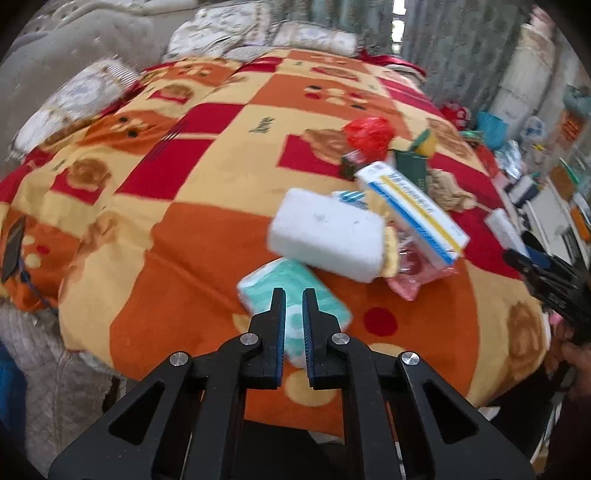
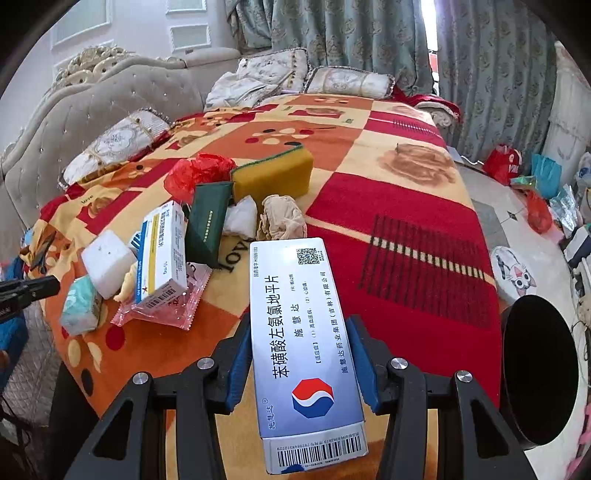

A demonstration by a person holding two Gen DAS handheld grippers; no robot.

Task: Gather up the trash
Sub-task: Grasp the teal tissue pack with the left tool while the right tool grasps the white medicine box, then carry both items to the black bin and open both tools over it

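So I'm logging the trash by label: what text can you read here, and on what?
"苯磺酸左氨氯地平片": silver medicine box in the right gripper.
"施慧达": same box.
"love": blanket, beside that box.
Box's fine print, barcode digits, QR code: too small.
White-and-yellow box: print unreadable.

blanket [image 2: 406, 236] checkered | pillows [image 2: 351, 81] | curtains [image 2: 351, 33] | headboard [image 2: 74, 110]

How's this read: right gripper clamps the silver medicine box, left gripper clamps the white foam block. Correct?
No. The left gripper is shut on nothing; the white foam block lies on the blanket beyond it, per the left wrist view. The right gripper does clamp the silver medicine box.
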